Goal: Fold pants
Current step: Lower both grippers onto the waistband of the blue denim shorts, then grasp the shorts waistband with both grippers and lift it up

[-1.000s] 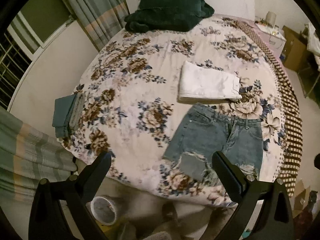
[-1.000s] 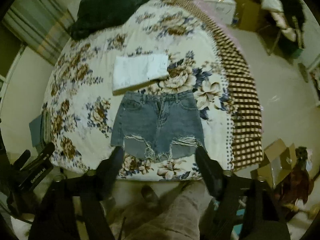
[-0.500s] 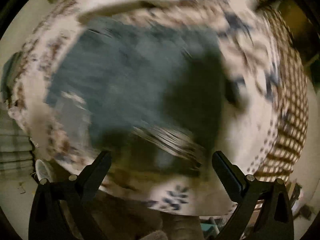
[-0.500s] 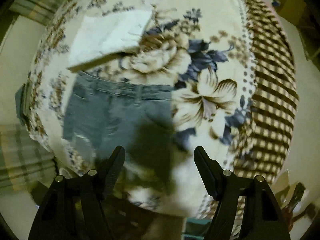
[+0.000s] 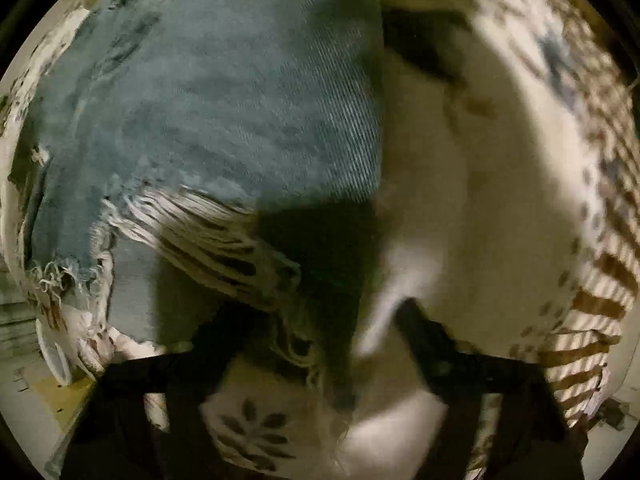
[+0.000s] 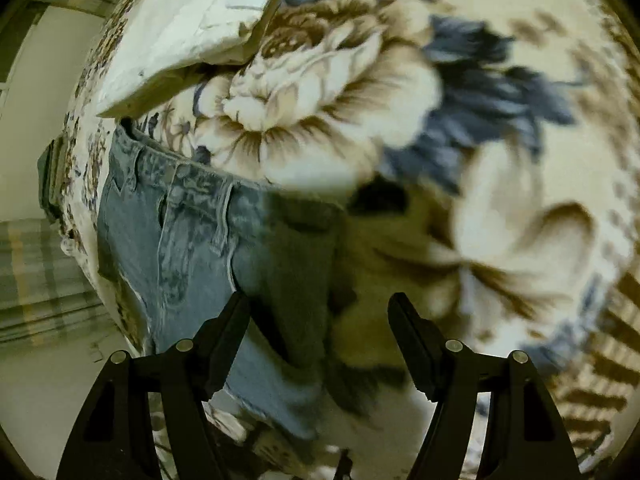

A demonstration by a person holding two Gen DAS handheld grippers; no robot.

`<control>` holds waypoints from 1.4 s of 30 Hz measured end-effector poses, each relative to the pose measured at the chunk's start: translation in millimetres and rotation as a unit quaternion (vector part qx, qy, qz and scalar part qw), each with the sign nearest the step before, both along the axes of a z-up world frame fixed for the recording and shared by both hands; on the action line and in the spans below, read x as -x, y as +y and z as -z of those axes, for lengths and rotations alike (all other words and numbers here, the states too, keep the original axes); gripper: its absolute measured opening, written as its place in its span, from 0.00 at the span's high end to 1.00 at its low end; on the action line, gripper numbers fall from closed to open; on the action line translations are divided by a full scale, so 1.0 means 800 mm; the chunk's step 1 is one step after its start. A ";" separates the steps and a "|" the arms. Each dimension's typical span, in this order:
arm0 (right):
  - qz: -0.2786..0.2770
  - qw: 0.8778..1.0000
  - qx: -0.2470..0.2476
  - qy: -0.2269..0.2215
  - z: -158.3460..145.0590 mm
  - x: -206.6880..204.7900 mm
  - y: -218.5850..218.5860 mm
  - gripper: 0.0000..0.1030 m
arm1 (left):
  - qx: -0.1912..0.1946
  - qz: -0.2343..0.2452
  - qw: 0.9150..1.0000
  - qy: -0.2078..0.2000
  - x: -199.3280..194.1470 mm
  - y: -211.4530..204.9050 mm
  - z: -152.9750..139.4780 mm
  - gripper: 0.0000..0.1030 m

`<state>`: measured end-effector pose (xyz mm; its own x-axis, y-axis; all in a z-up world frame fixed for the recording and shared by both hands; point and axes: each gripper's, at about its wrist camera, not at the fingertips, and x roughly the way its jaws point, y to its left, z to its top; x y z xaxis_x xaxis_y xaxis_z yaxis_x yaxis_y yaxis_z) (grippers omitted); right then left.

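A bed covered by a floral bedspread [image 6: 320,92] of cream, brown and blue fills both views, and a brown checked border [image 5: 592,320] is seen along its right edge. A striped curtain [image 6: 36,280] is seen at the left beyond the bed. The denim shorts [image 5: 224,100] are laid flat on the near part of the bedspread, waistband to the far side, with the frayed, torn hems [image 5: 192,224] turned toward the near edge. A folded white cloth [image 6: 192,28] is seen just beyond the waistband, on the far left. The left gripper [image 5: 320,332] is held low over the right leg hem of the shorts, its fingers apart, the picture blurred there. The right gripper [image 6: 319,316] is held above the right side edge of the shorts, its fingers set wide apart with nothing between them; the denim is straddled by shadow there.
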<state>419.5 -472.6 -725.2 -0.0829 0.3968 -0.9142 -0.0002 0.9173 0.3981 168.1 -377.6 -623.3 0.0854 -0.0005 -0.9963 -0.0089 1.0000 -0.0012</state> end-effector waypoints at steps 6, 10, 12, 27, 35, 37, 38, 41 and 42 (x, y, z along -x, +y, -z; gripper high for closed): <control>0.035 0.999 -0.002 -0.025 -0.007 -0.007 0.018 0.76 | 0.085 -0.025 0.996 -0.021 -0.001 0.038 -0.031 0.98; 0.040 0.998 0.014 -0.047 -0.045 0.004 0.037 0.83 | 0.110 -0.056 0.991 -0.052 -0.006 0.083 -0.073 0.98; 0.040 0.998 0.017 -0.055 -0.070 0.007 0.046 0.84 | 0.116 -0.066 0.988 -0.076 0.000 0.102 -0.105 0.98; -0.004 0.994 0.056 -0.098 -0.233 -0.021 0.227 0.85 | 0.116 -0.206 0.955 -0.181 0.006 0.353 -0.205 0.98; -0.061 0.988 0.095 -0.109 -0.195 -0.081 0.396 0.86 | 0.067 -0.245 0.950 -0.182 -0.031 0.481 -0.159 0.98; -0.072 0.985 0.112 -0.109 -0.176 -0.094 0.429 0.86 | 0.061 -0.250 0.951 -0.169 -0.043 0.502 -0.136 0.98; -0.077 0.984 0.120 -0.109 -0.167 -0.099 0.442 0.86 | 0.059 -0.251 0.953 -0.160 -0.052 0.516 -0.119 0.98; -0.093 0.979 0.144 -0.108 -0.141 -0.110 0.470 0.85 | 0.056 -0.254 0.955 -0.145 -0.067 0.535 -0.092 0.98; -0.096 0.978 0.150 -0.106 -0.133 -0.113 0.476 0.85 | 0.058 -0.251 0.957 -0.136 -0.072 0.538 -0.084 0.97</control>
